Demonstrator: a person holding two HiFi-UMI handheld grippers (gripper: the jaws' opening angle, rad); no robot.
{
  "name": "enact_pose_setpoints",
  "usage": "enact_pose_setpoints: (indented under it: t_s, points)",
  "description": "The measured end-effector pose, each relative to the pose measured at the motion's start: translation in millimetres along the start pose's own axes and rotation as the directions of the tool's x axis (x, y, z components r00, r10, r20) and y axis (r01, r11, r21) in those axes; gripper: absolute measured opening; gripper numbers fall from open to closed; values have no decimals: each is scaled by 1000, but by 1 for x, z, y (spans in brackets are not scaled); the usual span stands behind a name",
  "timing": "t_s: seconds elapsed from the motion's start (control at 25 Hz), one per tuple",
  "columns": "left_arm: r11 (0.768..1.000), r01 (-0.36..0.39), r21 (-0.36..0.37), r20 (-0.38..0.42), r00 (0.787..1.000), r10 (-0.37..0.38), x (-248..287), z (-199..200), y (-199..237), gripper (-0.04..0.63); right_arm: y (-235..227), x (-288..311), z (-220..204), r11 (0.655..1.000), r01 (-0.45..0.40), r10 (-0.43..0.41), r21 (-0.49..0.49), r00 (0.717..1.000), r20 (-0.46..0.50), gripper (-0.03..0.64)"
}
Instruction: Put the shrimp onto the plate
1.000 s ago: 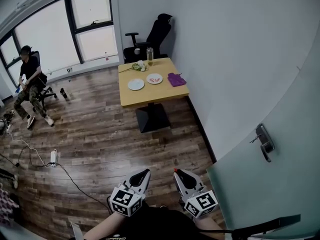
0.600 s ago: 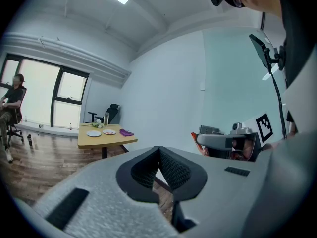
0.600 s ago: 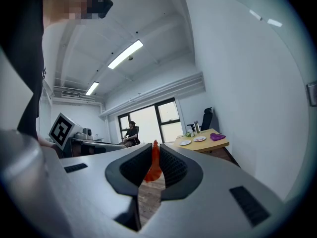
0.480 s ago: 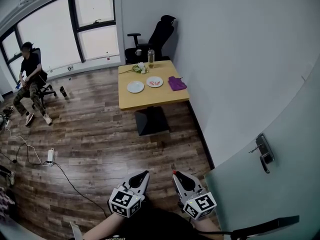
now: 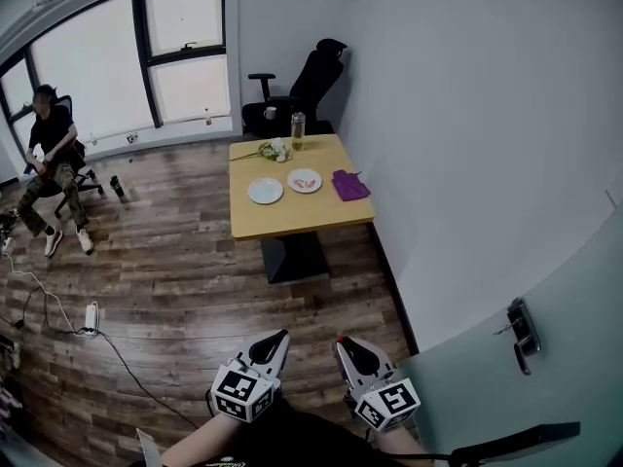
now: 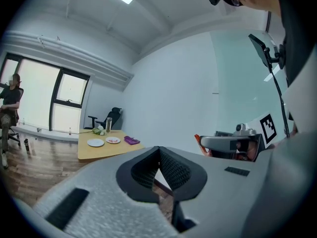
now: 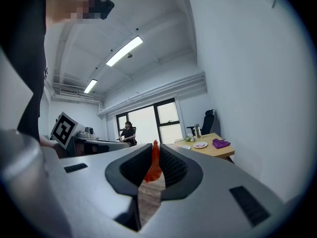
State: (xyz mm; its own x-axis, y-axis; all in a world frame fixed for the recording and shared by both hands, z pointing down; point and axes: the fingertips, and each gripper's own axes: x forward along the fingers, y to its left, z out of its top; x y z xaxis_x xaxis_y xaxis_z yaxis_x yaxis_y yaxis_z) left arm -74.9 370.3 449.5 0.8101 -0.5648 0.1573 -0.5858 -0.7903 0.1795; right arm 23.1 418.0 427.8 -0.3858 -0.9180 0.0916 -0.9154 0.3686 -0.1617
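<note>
My right gripper (image 7: 154, 158) is shut on a small orange-red shrimp (image 7: 153, 168), whose tip pokes out above the jaws; in the head view this gripper (image 5: 344, 344) is low, near my body. My left gripper (image 5: 274, 340) is beside it, shut with nothing between its jaws (image 6: 159, 158). Far ahead a wooden table (image 5: 292, 212) carries two white plates: a bare one (image 5: 265, 191) and one with red pieces on it (image 5: 304, 180). Both plates (image 6: 95, 143) (image 6: 113, 140) are small in the left gripper view, and one plate (image 7: 200, 145) appears in the right gripper view.
A purple cloth (image 5: 349, 185), a bottle (image 5: 298, 129) and greens (image 5: 270, 150) are also on the table. A black office chair (image 5: 304, 88) stands behind it. A person (image 5: 49, 154) sits at the far left. Cables (image 5: 92, 314) lie on the wood floor. A glass door with a handle (image 5: 523, 334) is at my right.
The head view has shifted, so the table sits slightly lower in the frame. Both grippers keep the same pose near my body.
</note>
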Motion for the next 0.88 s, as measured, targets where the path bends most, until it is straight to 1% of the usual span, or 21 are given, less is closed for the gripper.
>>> enact_pose_setpoints:
  t_s: [0.2,0.36,0.56,0.72,0.88]
  points:
    - [1000,15,15,-1,1000,-15,31,22,52,2,-19,57,13,1000,23,-23,-4,1000,1,48]
    - [1000,22,20,-5,1000,-22,49,36,98,3,-26,107,25,999,29,-28,-14,1000,9,47]
    - [999,35,8,-7,999,-34,64,46,150,2,-26,167,34,999,34,-33,-26,999,17,48]
    - [999,41,2,0,999,-41,69,52,177,3,-20,197,37,999,38,-38,-34,999,22,48]
    - [998,60,5,9,998,-60,75,58,194,2,-17,215,39,998,56,-56,-40,998,15,48]
